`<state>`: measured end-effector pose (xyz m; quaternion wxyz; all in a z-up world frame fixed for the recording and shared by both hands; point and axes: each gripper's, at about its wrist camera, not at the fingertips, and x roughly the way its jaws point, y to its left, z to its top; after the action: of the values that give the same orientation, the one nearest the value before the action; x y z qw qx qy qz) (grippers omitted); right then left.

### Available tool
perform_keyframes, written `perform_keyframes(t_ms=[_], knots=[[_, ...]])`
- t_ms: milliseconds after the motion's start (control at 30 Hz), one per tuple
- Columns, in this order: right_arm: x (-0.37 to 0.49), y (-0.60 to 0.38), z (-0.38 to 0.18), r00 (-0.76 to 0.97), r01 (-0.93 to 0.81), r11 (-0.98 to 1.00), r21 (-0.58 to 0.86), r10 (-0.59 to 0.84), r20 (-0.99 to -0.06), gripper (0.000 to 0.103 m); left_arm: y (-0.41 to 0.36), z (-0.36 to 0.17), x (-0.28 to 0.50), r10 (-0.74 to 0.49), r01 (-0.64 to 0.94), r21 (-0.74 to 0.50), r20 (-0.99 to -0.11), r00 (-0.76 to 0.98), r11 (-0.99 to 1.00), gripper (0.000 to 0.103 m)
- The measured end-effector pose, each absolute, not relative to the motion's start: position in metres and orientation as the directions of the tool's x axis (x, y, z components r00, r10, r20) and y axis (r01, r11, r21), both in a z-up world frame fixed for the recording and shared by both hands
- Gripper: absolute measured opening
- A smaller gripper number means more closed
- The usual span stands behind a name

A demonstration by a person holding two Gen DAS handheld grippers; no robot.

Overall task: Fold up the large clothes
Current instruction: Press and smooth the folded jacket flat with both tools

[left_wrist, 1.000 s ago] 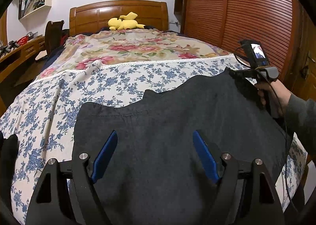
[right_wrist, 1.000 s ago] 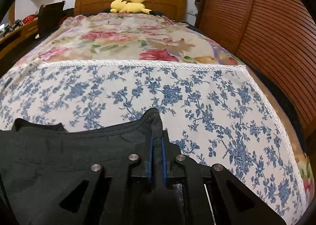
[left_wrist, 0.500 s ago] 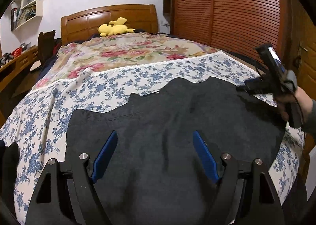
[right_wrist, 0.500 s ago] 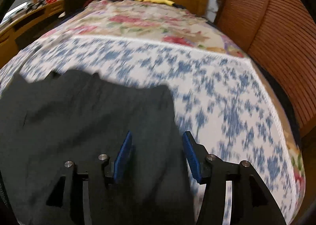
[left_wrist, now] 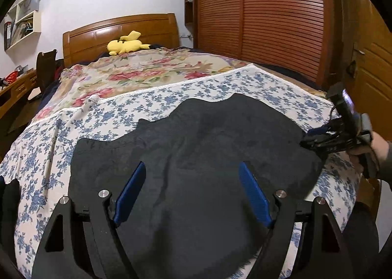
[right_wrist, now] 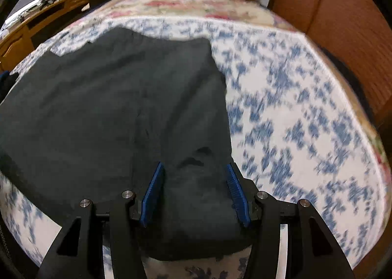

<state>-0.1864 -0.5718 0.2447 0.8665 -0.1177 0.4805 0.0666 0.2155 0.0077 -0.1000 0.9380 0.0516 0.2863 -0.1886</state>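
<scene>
Left gripper (left_wrist: 192, 195): jaws spread wide, blue pads apart with nothing between them, hovering over the near part of the dark garment (left_wrist: 196, 156).
Right gripper (right_wrist: 196, 195): jaws spread, blue pads apart, straddling the garment's near right part without pinching it; in the left wrist view it (left_wrist: 316, 135) sits at the garment's right edge, held by the person's right hand (left_wrist: 378, 151).
Dark garment (right_wrist: 117, 107): black, laid out flat on the bed (left_wrist: 49, 156), covering much of the foot end; its far edge is wavy, its near edge drapes toward the foot edge of the bed.
Bed cover: white sheet with blue flowers under the garment, meeting a quilt with red flowers (left_wrist: 137, 75) further toward the head.
Yellow plush toy (left_wrist: 126, 45): lying at the head end, just in front of the wooden headboard (left_wrist: 117, 31).
Wardrobe (left_wrist: 269, 14): slatted wooden doors along the bed's right side.
Right wrist view: blurred, so fine detail of the sheet is unclear.
</scene>
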Motion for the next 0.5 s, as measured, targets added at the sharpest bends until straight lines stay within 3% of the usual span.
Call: perform_keyframes(t_ms=[267,500], knots=[[-0.210,-0.560,0.261,0.586,-0.202,0.957,-0.210,-0.054,-0.809,0.055,0.006,-0.105,0.197,-0.359,0.407,-0.045,-0.565,0.743,0.912,0.080],[-0.248,-0.519,0.292,0.642,-0.278,0.948,-0.155,0.063,-0.764,0.055,0.011,-0.103,0.190,-0.358,0.406,-0.043,-0.561,0.746,0.913,0.080]])
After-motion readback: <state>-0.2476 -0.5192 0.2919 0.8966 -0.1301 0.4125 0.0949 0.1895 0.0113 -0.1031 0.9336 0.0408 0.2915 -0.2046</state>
